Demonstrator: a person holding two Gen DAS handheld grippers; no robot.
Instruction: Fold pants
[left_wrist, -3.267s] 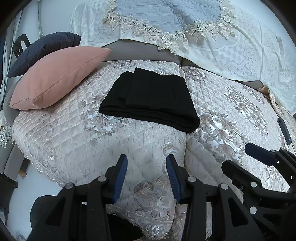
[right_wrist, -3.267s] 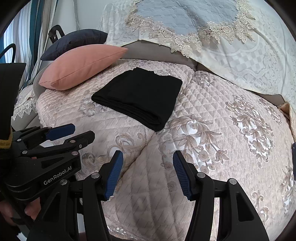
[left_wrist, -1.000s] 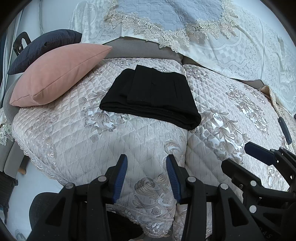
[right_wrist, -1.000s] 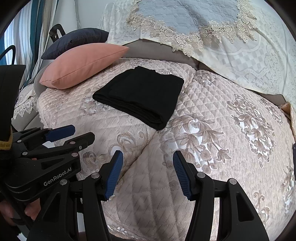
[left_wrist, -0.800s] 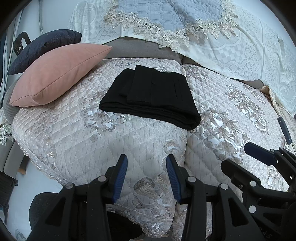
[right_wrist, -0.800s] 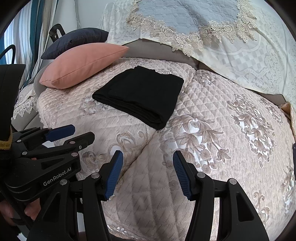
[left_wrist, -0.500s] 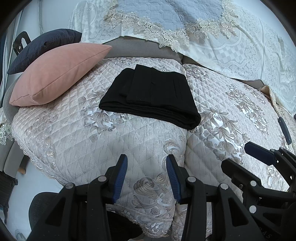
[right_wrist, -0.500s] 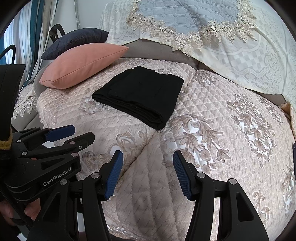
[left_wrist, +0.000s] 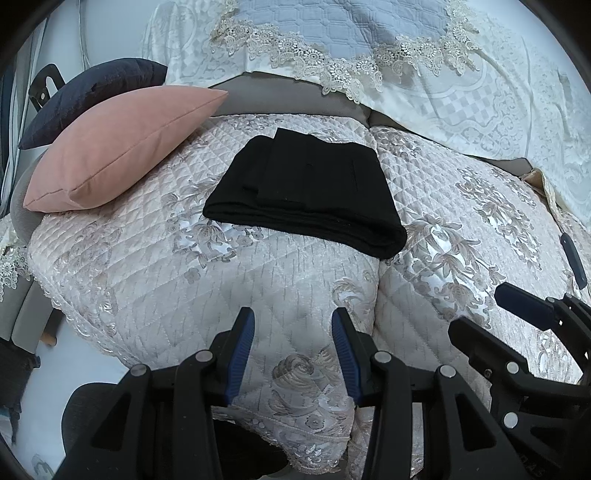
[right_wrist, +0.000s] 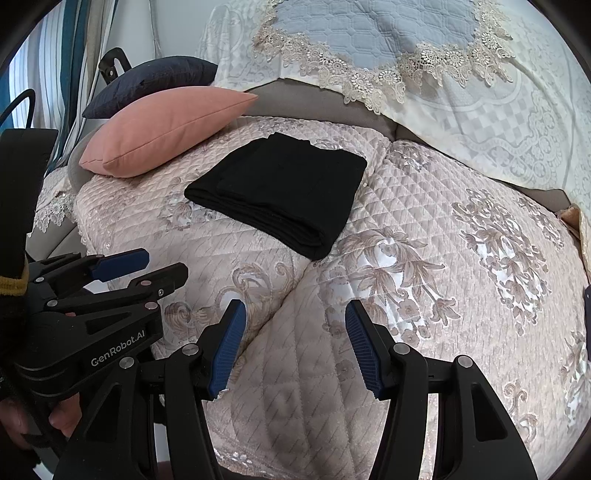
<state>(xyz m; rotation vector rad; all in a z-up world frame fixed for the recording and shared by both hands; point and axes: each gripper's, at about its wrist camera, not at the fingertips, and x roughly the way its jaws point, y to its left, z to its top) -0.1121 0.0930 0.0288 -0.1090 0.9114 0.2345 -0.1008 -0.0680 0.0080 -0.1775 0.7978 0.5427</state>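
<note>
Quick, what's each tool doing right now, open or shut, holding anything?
Left tool: open, holding nothing, above the quilted sofa cover.
Right tool: open, holding nothing; the folded black pants lie apart from both.

Navy cushion (left_wrist: 92, 92) mostly hidden behind pink cushion (left_wrist: 122, 140). Dark slim object (left_wrist: 572, 262) right of pants (left_wrist: 306, 188): too small to identify, cut by edge in right wrist view. Sofa (left_wrist: 295, 99) back largely covered by lace throw (left_wrist: 461, 92). Person's hand (right_wrist: 62, 421) under left gripper (right_wrist: 140, 269): only fingertips show. Pants' inner layers hidden in fold.
</note>
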